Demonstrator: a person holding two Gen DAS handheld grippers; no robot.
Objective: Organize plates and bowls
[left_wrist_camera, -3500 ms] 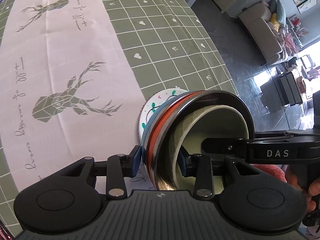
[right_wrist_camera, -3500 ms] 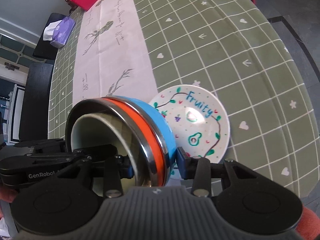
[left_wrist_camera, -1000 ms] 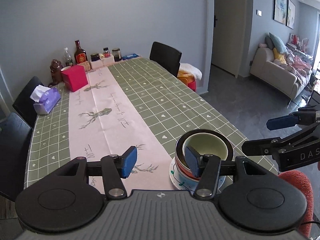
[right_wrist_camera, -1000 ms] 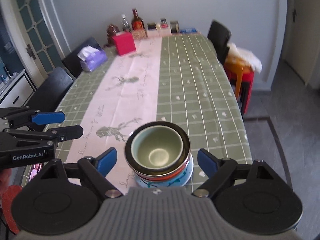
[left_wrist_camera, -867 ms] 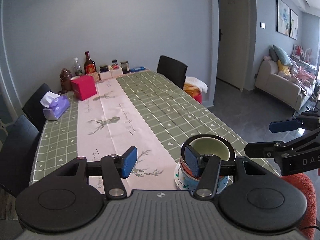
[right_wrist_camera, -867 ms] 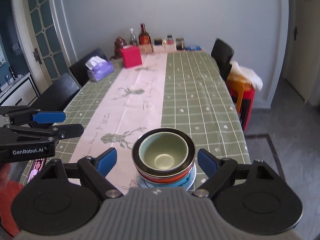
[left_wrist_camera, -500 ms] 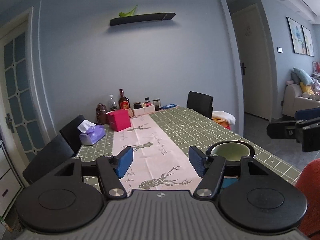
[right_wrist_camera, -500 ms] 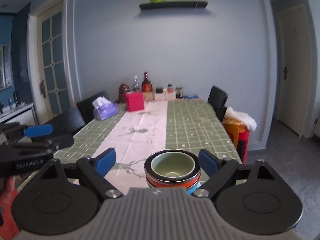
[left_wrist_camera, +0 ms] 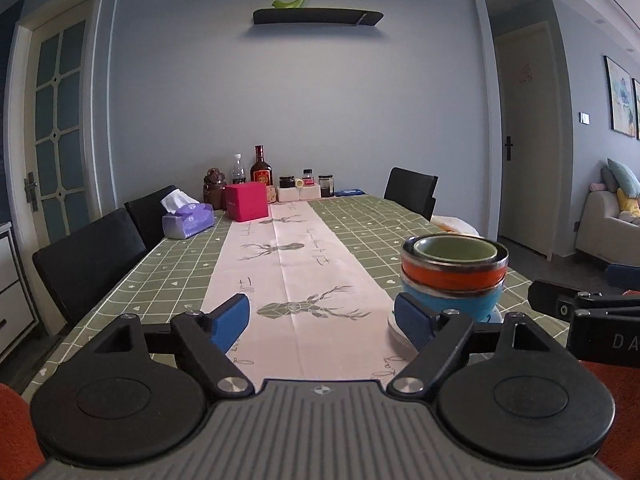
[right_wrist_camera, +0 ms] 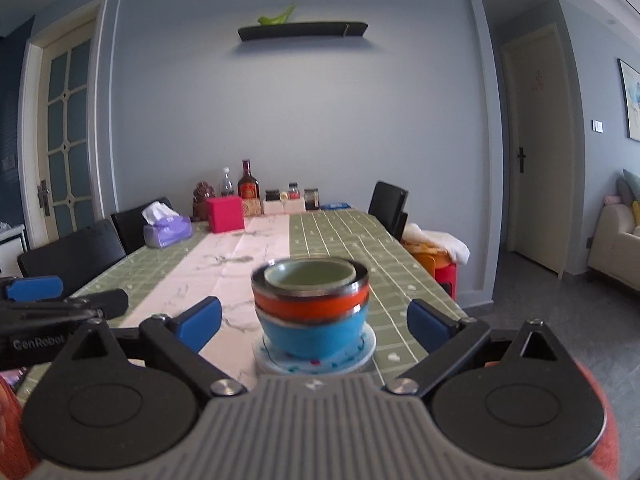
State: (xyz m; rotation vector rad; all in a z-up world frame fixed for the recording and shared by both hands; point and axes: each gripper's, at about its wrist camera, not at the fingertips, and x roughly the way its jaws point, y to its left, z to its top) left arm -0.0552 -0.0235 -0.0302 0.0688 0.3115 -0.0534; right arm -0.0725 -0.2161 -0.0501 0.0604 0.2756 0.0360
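A stack of bowls [right_wrist_camera: 312, 312] sits on a plate [right_wrist_camera: 362, 354] near the table's [left_wrist_camera: 360, 216] near edge, toward its right side, beside the pink runner [left_wrist_camera: 296, 276]: a green bowl nested in an orange one, over a blue one. The left gripper [left_wrist_camera: 322, 320] is opening, nothing between its blue pads. The right gripper [right_wrist_camera: 314, 322] is also opening; the stack stands between its spread fingers, untouched.

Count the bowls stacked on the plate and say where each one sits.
3. The blue bowl sits on the plate, the orange bowl nests in it, and the green bowl sits innermost. More may be hidden inside.
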